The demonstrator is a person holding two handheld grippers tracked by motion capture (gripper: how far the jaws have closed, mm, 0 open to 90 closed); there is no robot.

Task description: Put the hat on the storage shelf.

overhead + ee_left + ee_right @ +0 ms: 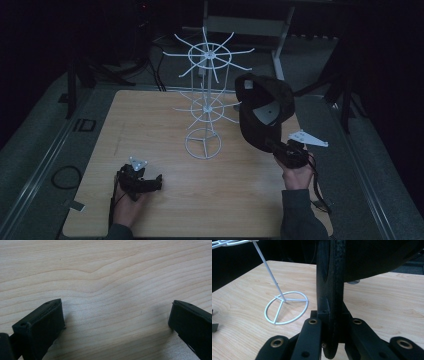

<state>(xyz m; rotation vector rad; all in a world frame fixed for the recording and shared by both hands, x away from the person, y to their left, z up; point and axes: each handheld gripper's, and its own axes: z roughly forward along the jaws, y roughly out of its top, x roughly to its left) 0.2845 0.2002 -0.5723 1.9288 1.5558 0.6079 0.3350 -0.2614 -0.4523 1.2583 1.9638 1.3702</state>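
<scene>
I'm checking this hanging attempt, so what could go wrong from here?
The right hand-held gripper pinches the dark cap only by its brim edge, so it may swing or slip. The cap hangs close to the white wire rack, whose thin prongs could snag it or tip the light stand.

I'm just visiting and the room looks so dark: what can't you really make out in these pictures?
- Cap: high view too dim to show any logo; in the right gripper view the top edge cuts it off.
- Rack: lower arms faint in the high view; cap hides some on the right.
- Left gripper: fingertips blend into shadow in the high view.
- Room beyond the table: black.
</scene>
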